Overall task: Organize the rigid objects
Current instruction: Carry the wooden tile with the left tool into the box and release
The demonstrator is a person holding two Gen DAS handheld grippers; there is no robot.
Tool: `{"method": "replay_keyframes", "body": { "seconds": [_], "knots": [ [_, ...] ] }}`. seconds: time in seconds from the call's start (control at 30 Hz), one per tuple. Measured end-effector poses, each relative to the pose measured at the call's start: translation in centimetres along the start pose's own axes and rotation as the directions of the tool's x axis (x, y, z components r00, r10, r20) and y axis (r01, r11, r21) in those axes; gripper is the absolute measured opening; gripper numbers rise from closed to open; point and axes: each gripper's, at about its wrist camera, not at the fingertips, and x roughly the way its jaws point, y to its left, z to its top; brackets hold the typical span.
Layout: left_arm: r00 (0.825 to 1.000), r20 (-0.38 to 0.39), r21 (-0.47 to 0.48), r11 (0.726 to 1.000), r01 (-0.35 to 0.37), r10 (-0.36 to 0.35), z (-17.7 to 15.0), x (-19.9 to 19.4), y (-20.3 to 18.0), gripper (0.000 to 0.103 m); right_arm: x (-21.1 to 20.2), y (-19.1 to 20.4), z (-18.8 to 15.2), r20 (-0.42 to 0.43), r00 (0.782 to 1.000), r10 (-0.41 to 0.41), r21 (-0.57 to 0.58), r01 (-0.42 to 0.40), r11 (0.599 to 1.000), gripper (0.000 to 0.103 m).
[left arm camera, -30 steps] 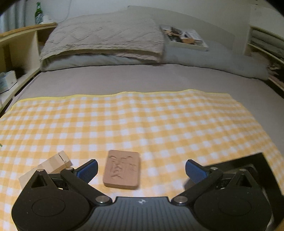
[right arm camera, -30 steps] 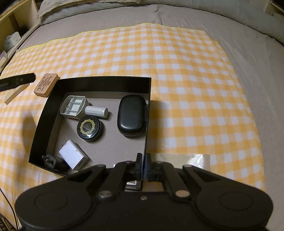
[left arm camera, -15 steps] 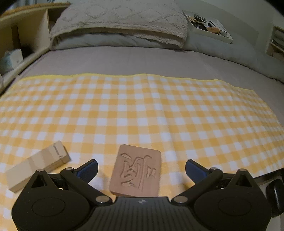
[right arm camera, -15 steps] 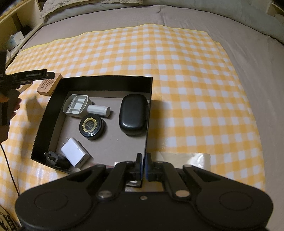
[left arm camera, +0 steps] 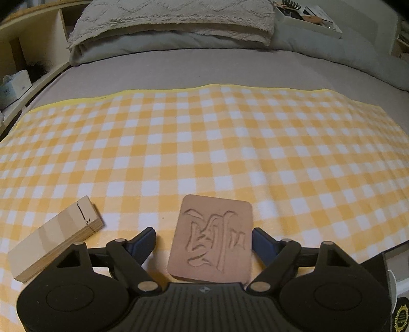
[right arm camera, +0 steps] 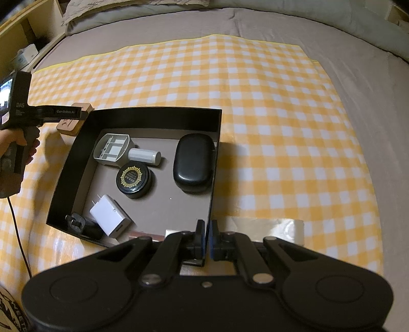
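Lowered since the earlier frame, the left gripper has been closing around the carved tile on the checked cloth, right pad at its edge, left pad apart; a wood block lies nearby. Right view: the right gripper pinches the box wall.

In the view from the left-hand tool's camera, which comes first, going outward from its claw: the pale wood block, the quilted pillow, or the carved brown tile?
From the left gripper, whose jaws have just been closing:
1. Carved brown tile, right between the fingers, with a gap left at the left-hand pad.
2. Pale wood block, on the checked cloth, off to the left.
3. Quilted pillow, far off at the head of the bed.
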Motion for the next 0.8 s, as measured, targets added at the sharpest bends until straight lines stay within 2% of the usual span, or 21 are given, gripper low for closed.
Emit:
{"method": "replay_keyframes", "body": {
  "seconds": [0.13, 0.23, 0.33, 0.43, 0.67, 0.8],
  "knots": [
    [1.000, -0.007, 0.005, 1.000, 0.015, -0.015, -0.1, 0.5, 0.3, 0.078, 0.1, -0.1, 0.0, 0.000, 1.000, 0.000, 0.000, 0.000, 1.000, 0.004],
    [0.999, 0.016, 0.016, 0.999, 0.032, -0.032, -0.2, 0.7, 0.4, 0.065, 0.1, -0.2, 0.0, 0.000, 1.000, 0.000, 0.002, 0.000, 1.000, 0.003],
    [0.999, 0.017, 0.022, 0.999, 0.040, -0.040, 0.3, 1.6, 0.1, 0.065, 0.2, -0.2, -0.1, -0.002, 1.000, 0.000, 0.006, 0.000, 1.000, 0.003],
    [0.998, 0.002, -0.018, 0.998, 0.063, -0.063, 0.5, 1.5, 0.6, 0.065, 0.2, -0.2, 0.0, -0.002, 1.000, -0.001, 0.003, 0.001, 1.000, 0.004],
    [0.994, -0.015, -0.093, 0.990, 0.102, -0.104, 0.2, -0.3, 2.5, 0.064, 0.3, -0.1, 0.1, -0.003, 1.000, -0.003, 0.002, 0.003, 1.000, 0.004],
    [0.988, 0.014, -0.112, 0.982, 0.154, -0.153, 0.1, -2.8, 2.5, 0.064, 0.3, -0.1, 0.1, -0.003, 1.000, -0.009, -0.003, 0.009, 1.000, 0.004]
  ]
}}
